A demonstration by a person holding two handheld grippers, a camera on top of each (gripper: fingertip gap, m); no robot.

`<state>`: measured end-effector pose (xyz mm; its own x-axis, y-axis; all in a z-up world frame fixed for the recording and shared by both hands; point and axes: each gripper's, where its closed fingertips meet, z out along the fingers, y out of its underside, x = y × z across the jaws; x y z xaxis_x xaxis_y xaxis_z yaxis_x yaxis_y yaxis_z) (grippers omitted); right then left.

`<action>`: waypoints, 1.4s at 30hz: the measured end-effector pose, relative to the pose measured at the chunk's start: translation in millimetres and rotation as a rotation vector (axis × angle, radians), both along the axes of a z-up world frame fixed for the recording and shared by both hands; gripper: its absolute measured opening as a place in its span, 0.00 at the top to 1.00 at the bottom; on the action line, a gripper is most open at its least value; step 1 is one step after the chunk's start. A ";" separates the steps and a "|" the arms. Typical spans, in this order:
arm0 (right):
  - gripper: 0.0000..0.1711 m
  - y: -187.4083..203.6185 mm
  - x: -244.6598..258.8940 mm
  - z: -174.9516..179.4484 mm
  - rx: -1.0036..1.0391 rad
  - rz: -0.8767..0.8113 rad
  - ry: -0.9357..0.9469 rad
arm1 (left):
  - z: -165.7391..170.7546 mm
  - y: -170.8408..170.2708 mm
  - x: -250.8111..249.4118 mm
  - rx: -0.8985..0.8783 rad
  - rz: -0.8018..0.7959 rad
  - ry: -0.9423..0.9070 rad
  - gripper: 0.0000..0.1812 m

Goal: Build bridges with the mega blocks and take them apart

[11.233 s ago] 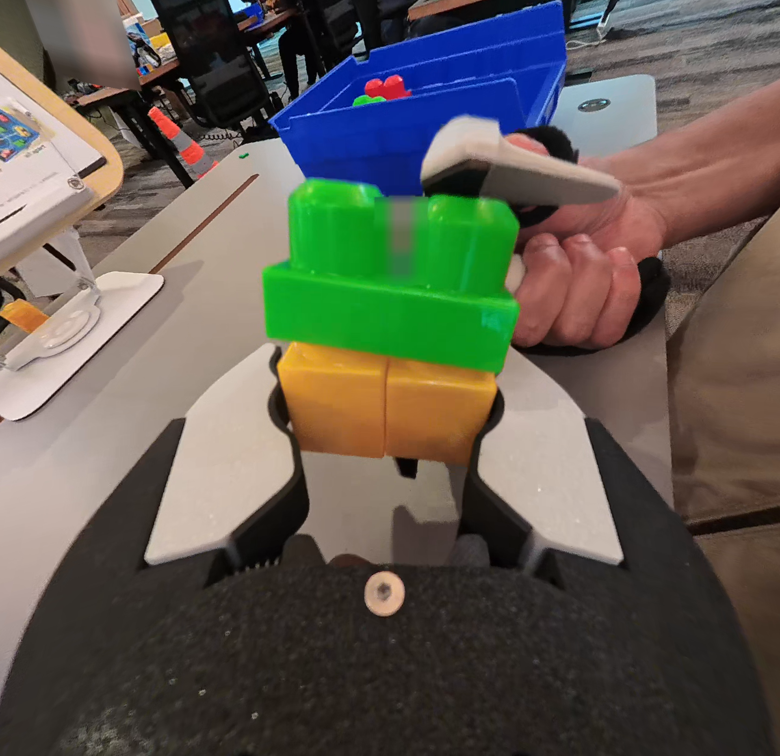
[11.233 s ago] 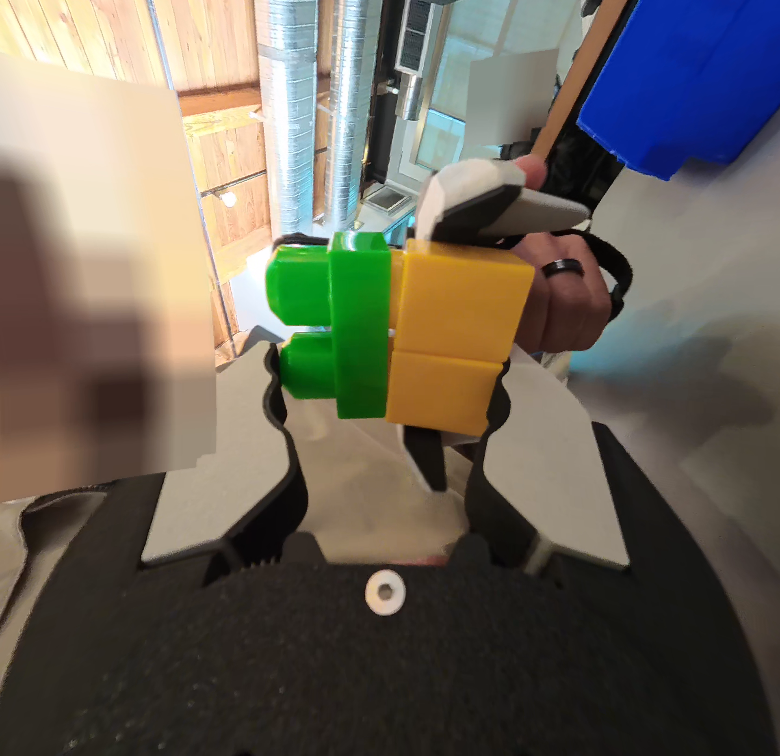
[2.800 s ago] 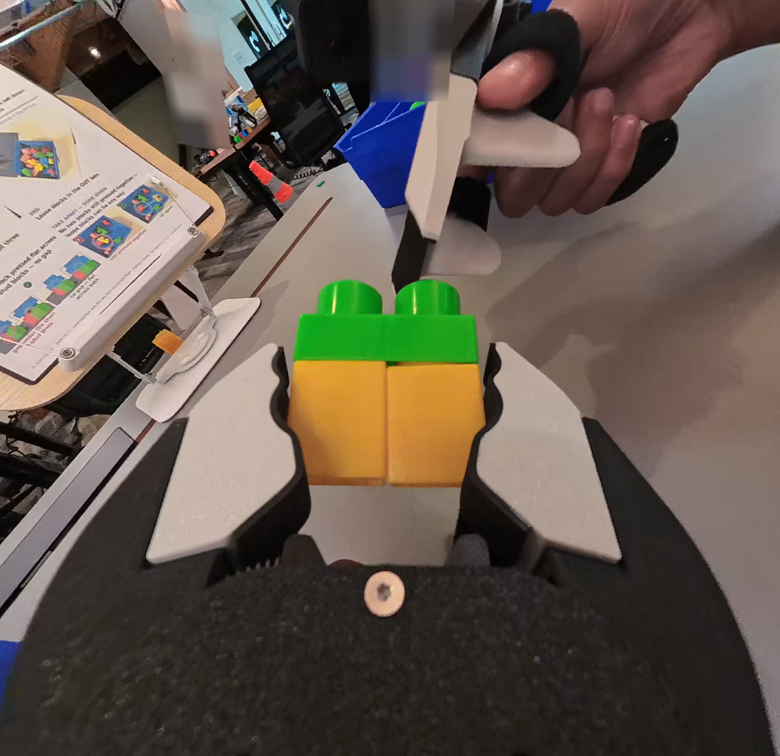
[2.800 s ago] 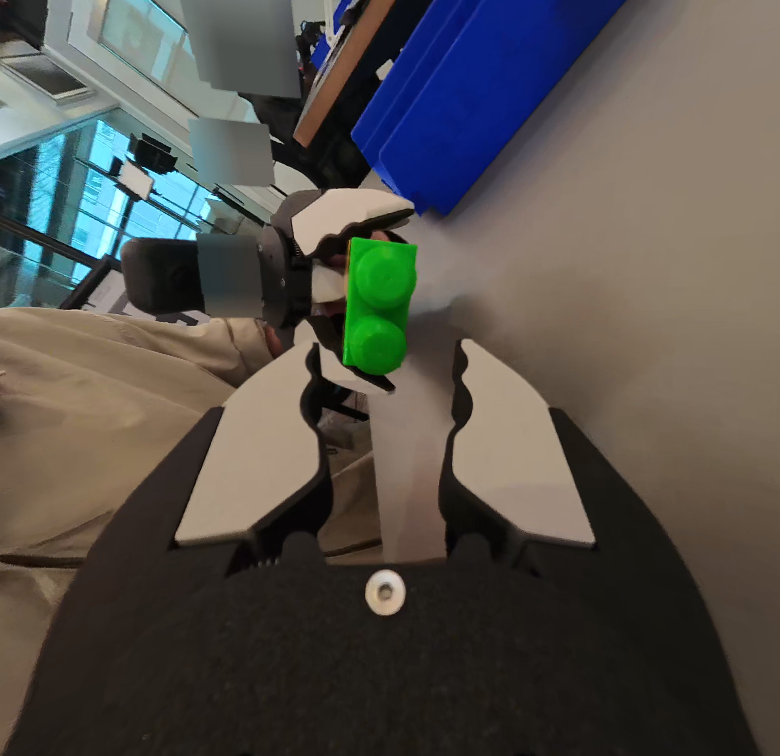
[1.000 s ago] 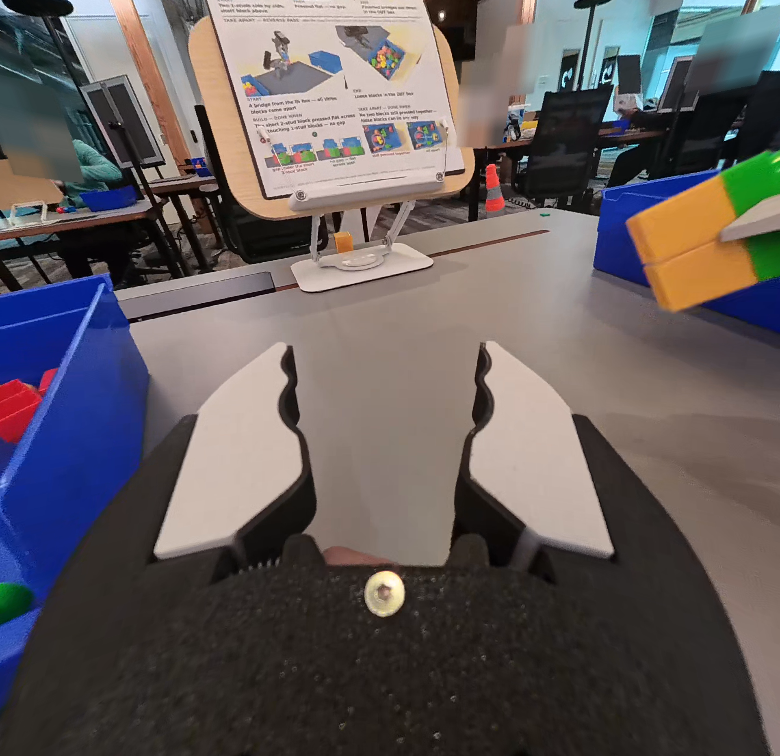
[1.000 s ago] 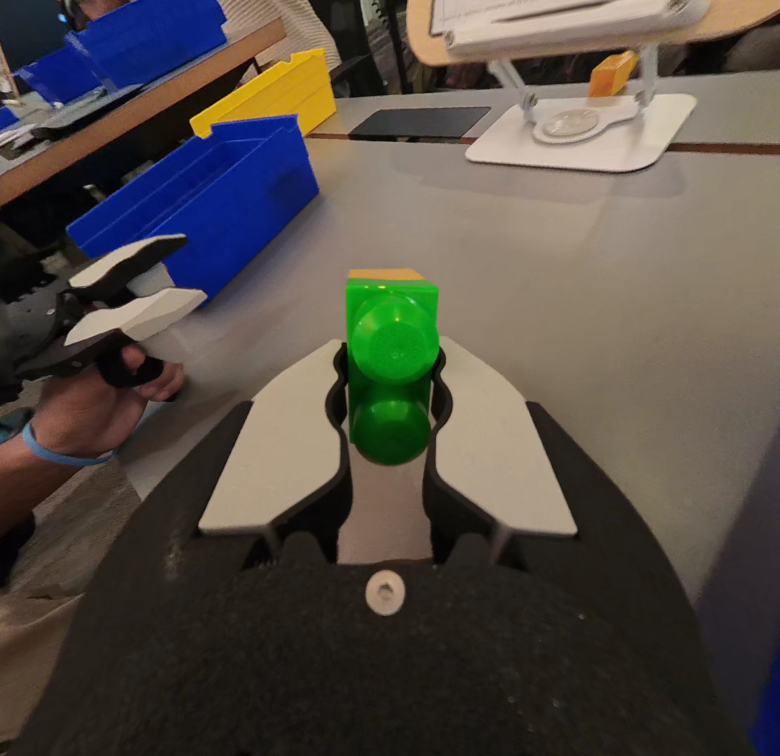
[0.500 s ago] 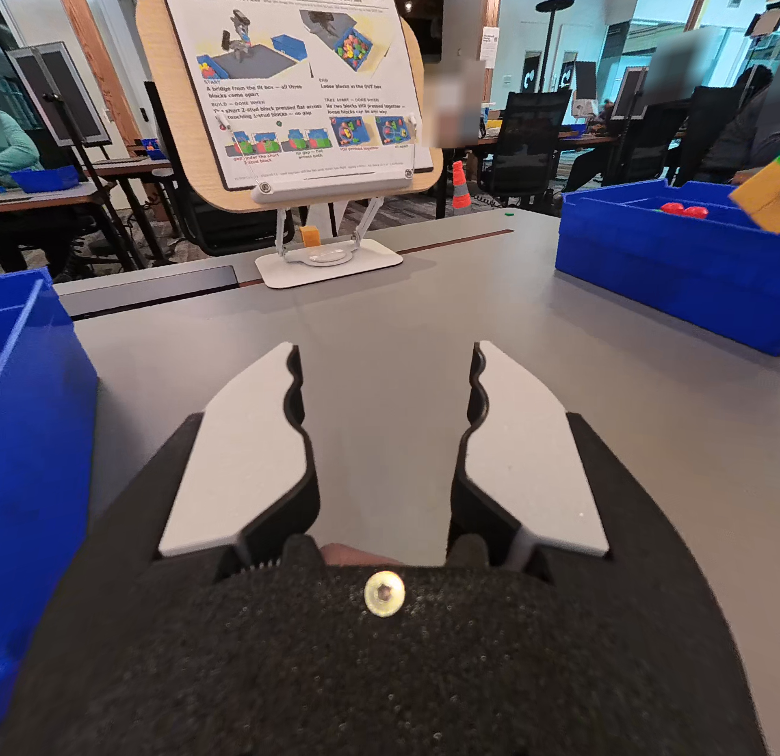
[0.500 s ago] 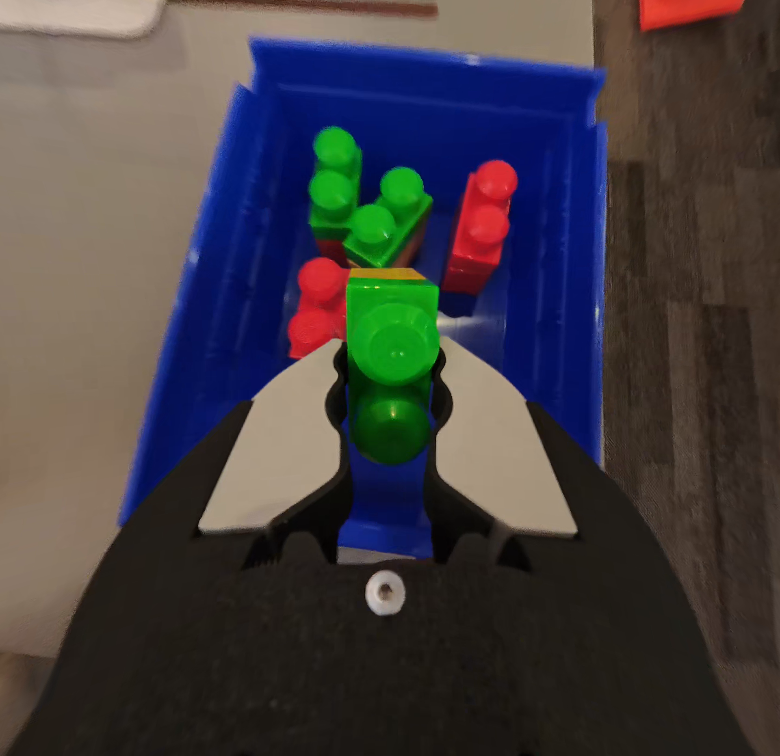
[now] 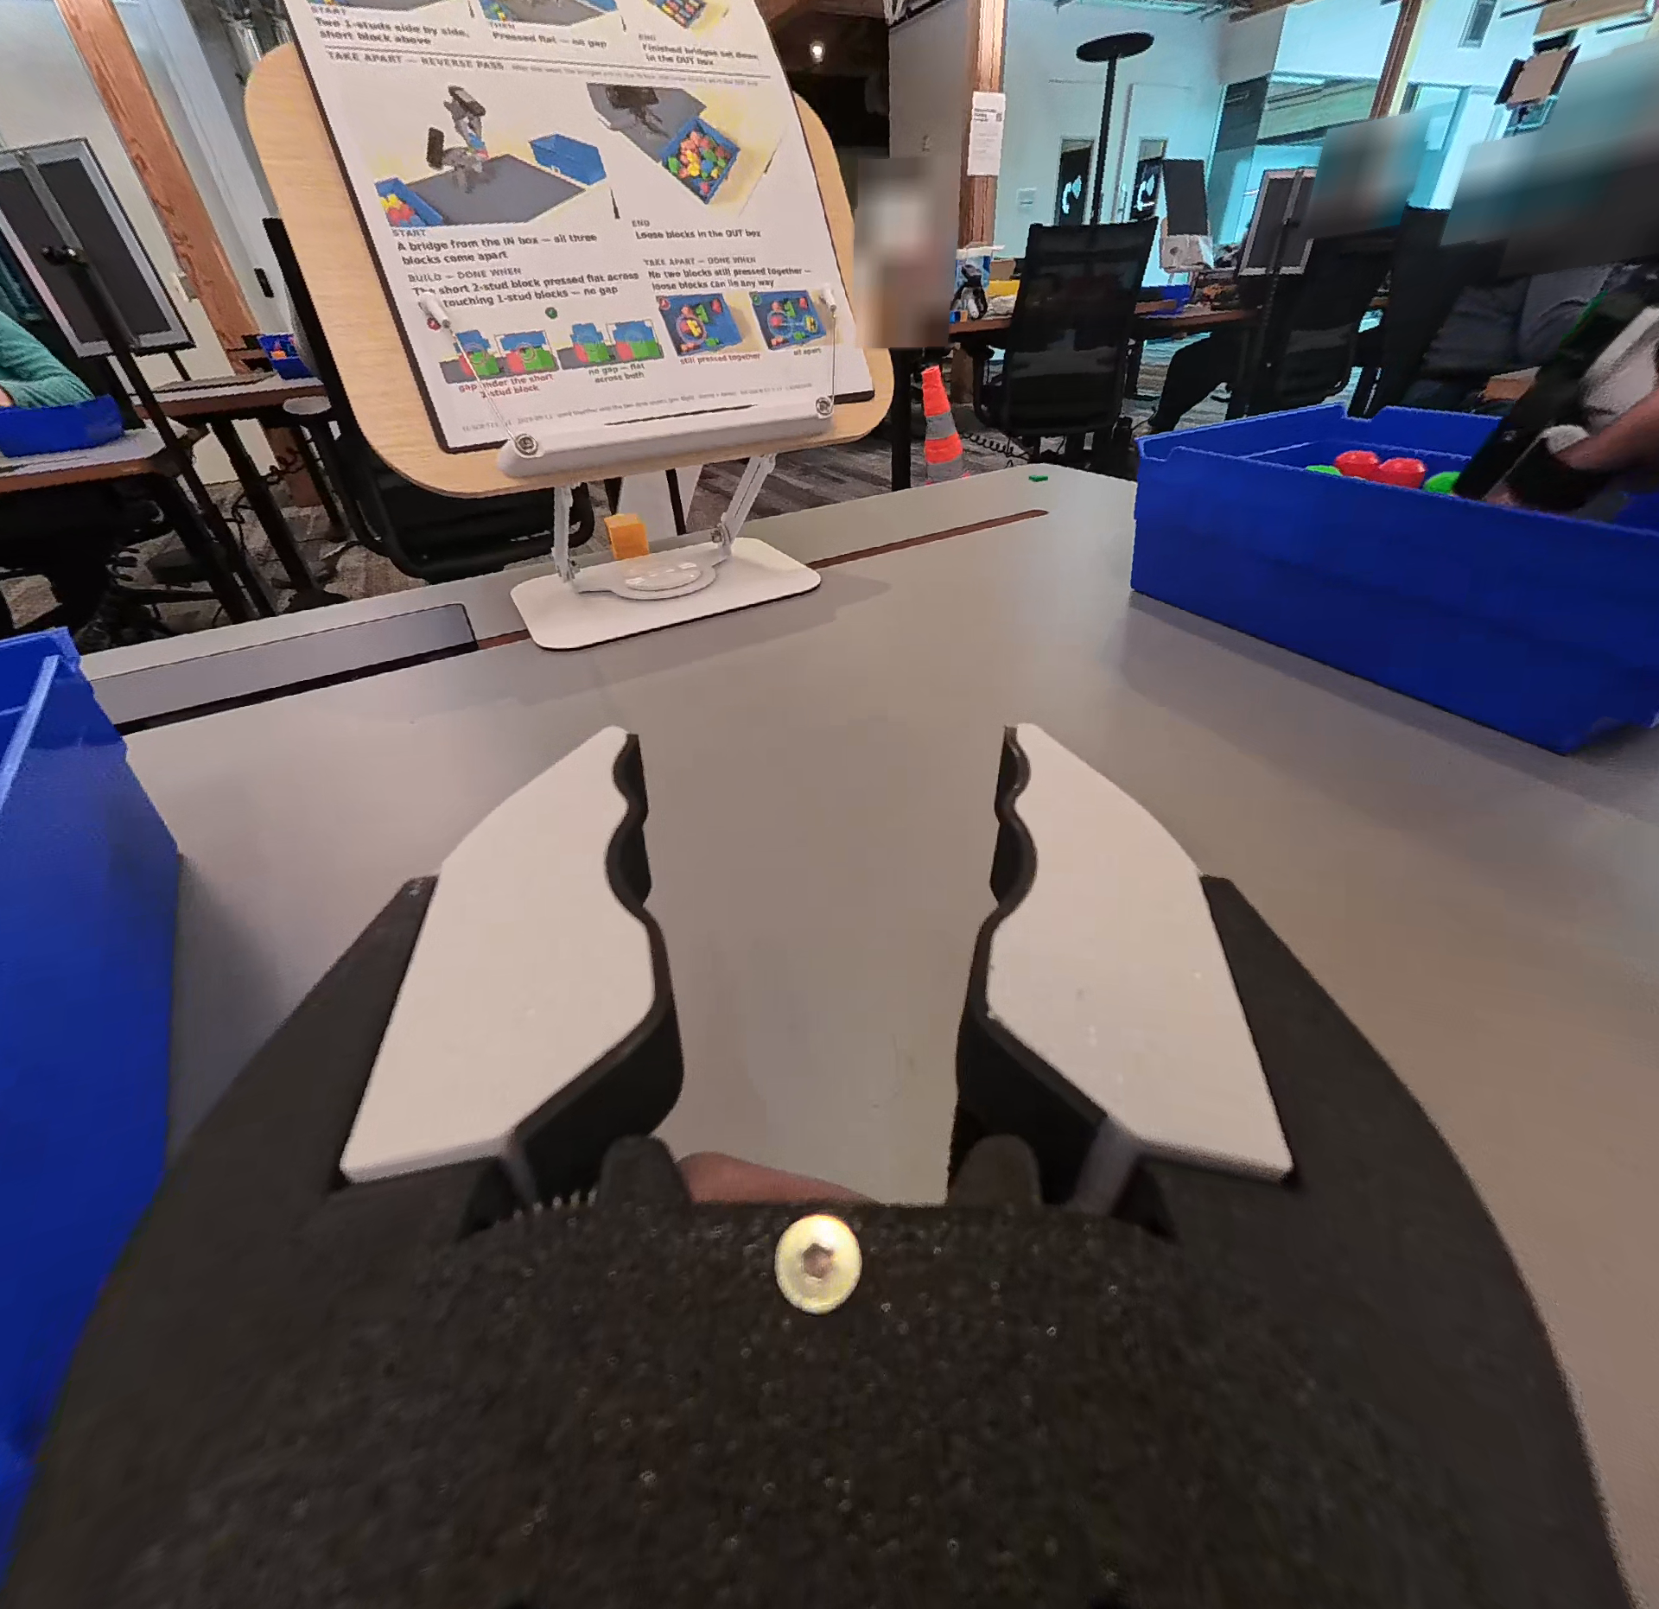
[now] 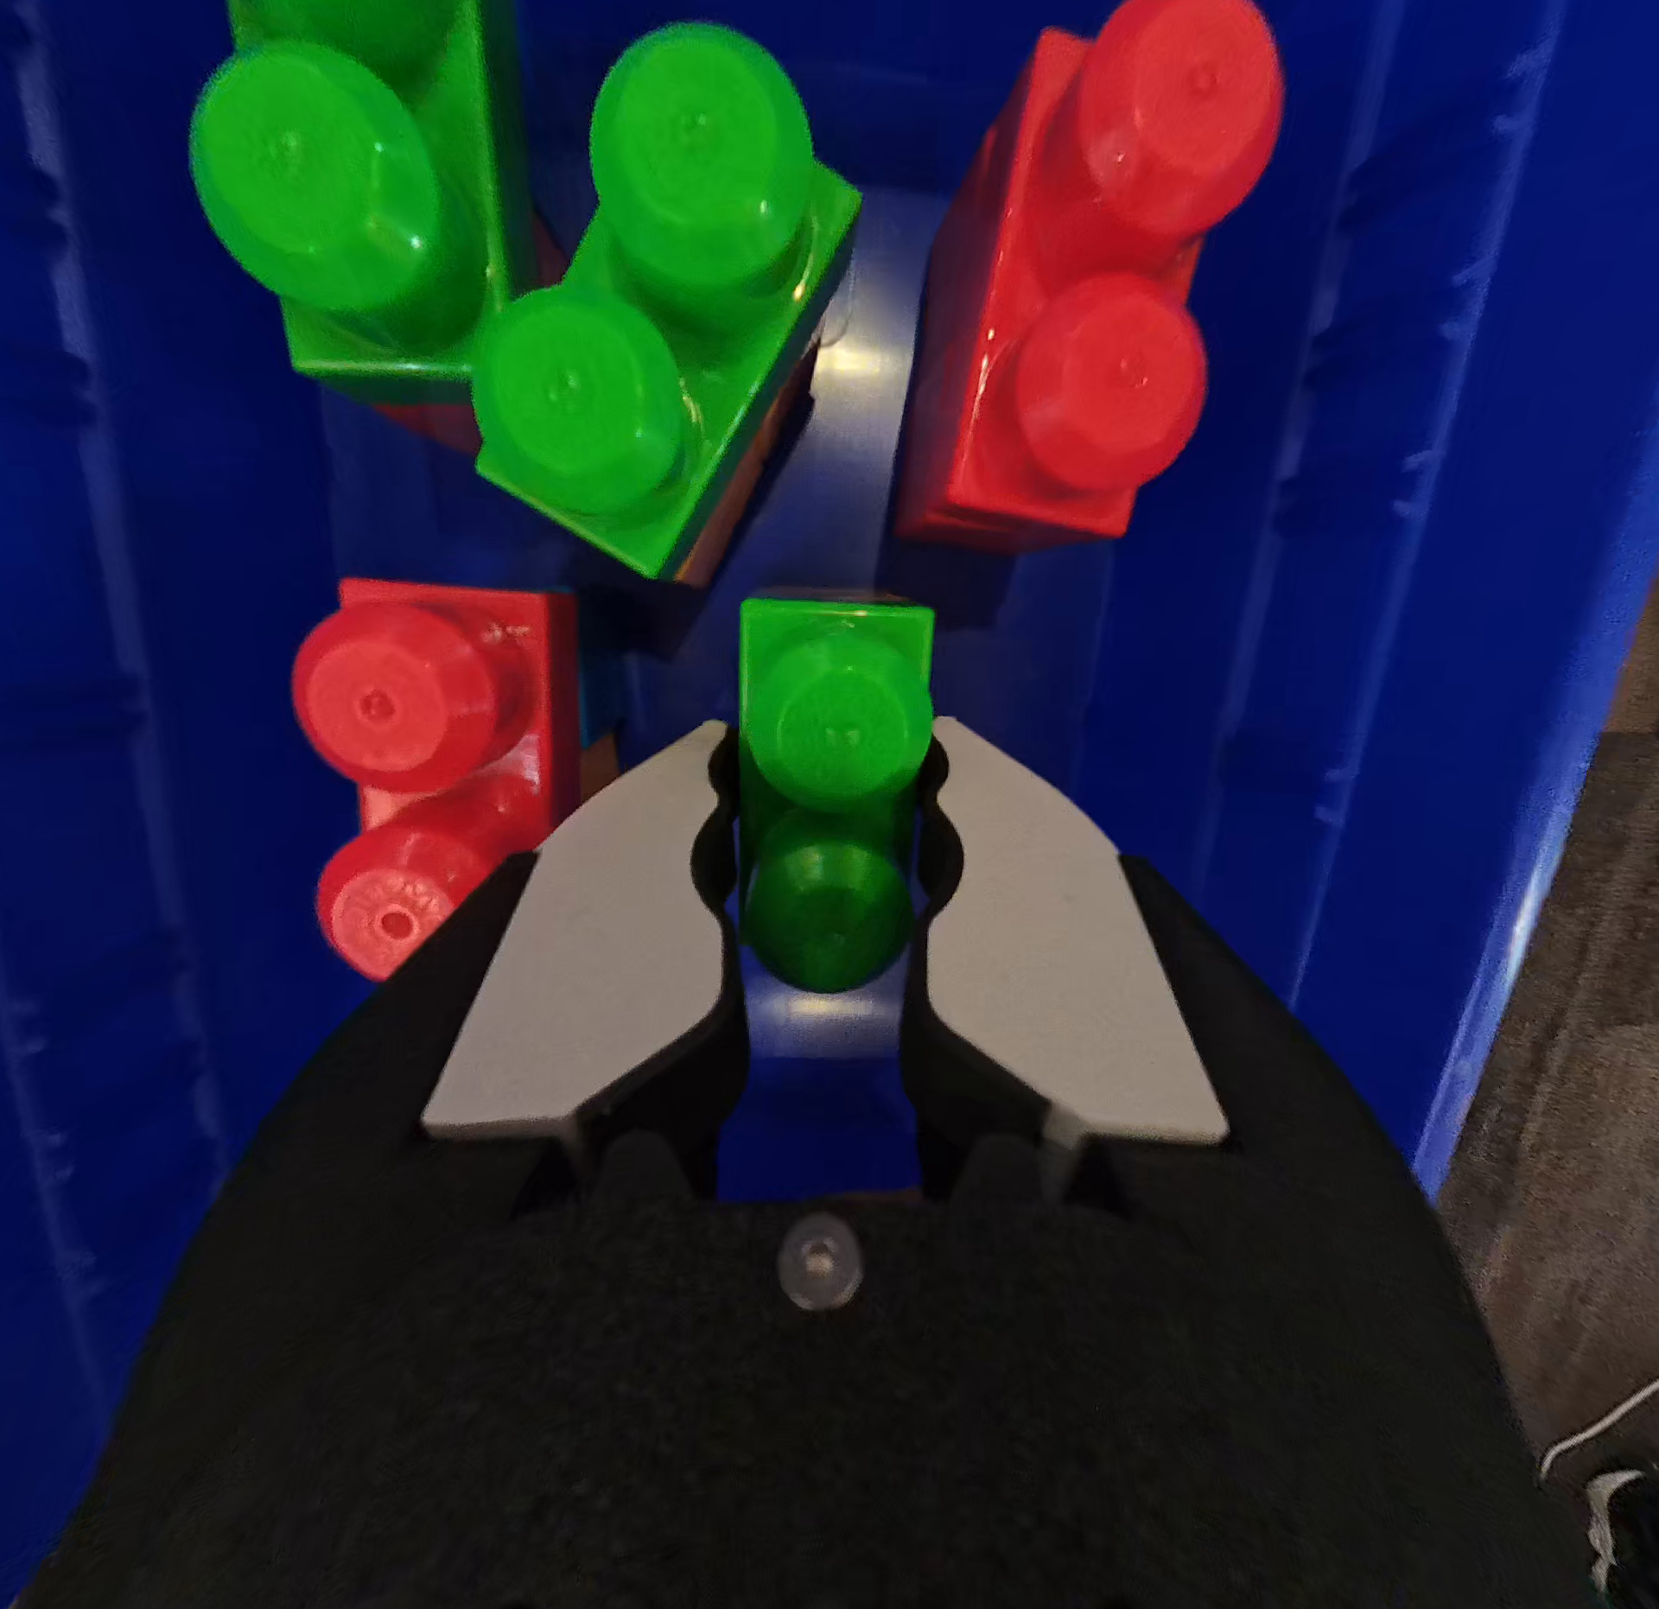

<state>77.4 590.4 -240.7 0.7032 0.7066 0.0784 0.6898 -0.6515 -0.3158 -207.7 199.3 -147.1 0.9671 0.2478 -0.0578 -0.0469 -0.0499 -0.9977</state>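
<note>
Right gripper lowered into blue bin, jaws clamped on green-topped bridge, left gripper wide, empty, instruction sheet beyond.

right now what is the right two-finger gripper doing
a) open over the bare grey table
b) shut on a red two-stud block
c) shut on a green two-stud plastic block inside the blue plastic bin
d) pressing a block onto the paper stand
c: the right gripper clamps the green two-stud block between its fingers, with the blue bin walls around it.
</note>
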 end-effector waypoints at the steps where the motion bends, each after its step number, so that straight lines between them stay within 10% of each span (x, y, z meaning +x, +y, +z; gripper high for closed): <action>1: 0.78 0.3 -2.0 -0.5 -0.009 -0.003 0.006 | -0.1 -0.1 0.1 0.000 -0.002 -0.002 0.59; 14: 0.57 -0.1 -6.5 26.5 0.016 -0.018 0.090 | -3.8 1.6 5.8 -0.012 -0.033 -0.023 0.59; 25: 0.61 -82.6 -35.0 228.8 0.867 0.222 0.542 | 7.7 -9.0 -23.5 0.032 0.094 -0.004 0.57; 36: 0.60 -235.2 -158.2 127.0 0.791 0.540 0.933 | 5.1 -15.4 -19.0 0.044 0.119 -0.104 0.65; 42: 0.58 -254.7 -166.8 76.6 0.622 0.540 0.907 | -7.2 -24.9 -21.9 -0.003 0.203 -0.171 0.65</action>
